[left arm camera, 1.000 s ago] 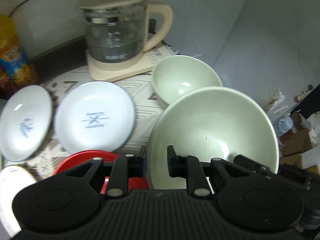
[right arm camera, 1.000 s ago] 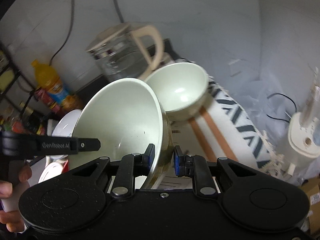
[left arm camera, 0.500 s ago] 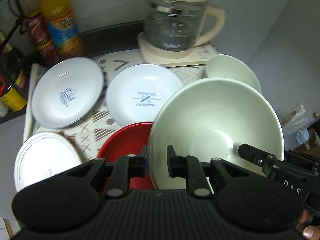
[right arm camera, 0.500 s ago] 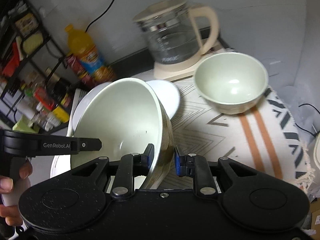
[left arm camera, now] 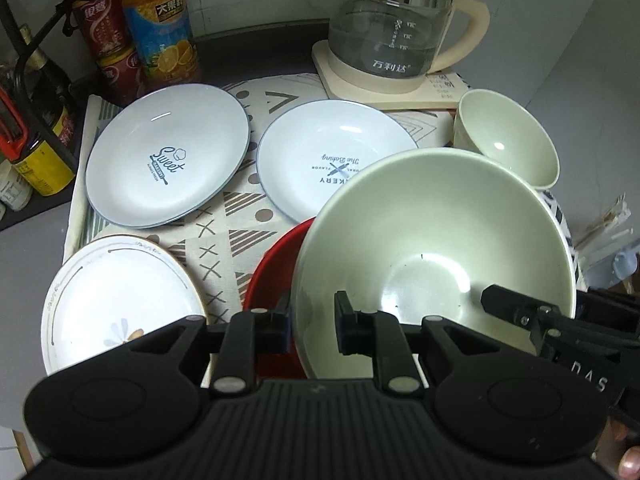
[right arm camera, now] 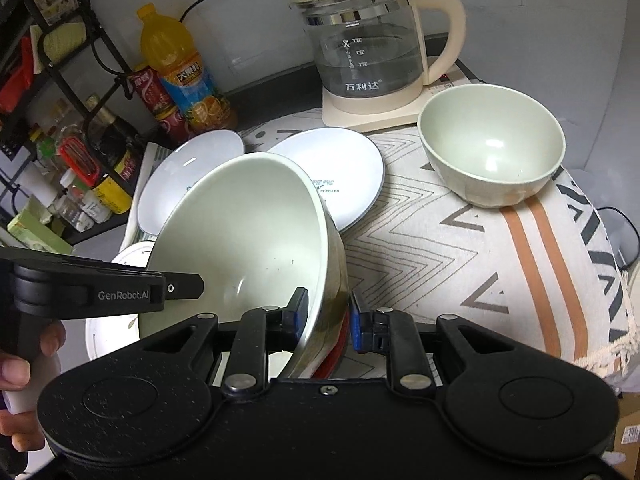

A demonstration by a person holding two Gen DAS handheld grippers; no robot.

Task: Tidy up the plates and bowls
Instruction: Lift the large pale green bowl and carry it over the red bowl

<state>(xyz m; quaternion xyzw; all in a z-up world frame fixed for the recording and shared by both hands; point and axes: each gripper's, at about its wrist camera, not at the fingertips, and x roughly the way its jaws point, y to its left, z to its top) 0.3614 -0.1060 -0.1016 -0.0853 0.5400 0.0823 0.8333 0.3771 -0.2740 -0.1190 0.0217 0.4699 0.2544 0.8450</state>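
Observation:
Both grippers hold one large pale green bowl (left arm camera: 432,240) by its rim, above a red plate (left arm camera: 276,264). My left gripper (left arm camera: 312,328) is shut on the near left rim. My right gripper (right arm camera: 326,316) is shut on the opposite rim; the bowl (right arm camera: 248,232) looks tilted in the right wrist view. A smaller green bowl (left arm camera: 508,140) (right arm camera: 492,144) stands on the cloth at the right. Two white plates with blue print (left arm camera: 168,152) (left arm camera: 336,160) lie behind, and a white plate with a flower (left arm camera: 116,300) lies at the near left.
A glass kettle (left arm camera: 396,28) (right arm camera: 372,52) on a cream base stands at the back. An orange juice bottle (left arm camera: 156,20) and red cans (left arm camera: 108,40) stand at the back left beside a black rack (right arm camera: 60,92) of jars. The patterned cloth (right arm camera: 460,248) ends at the right.
Both grippers have carried the large bowl back and to the left, away from the small bowl, and lowered it over the red plate. More of the plates and bottles now show.

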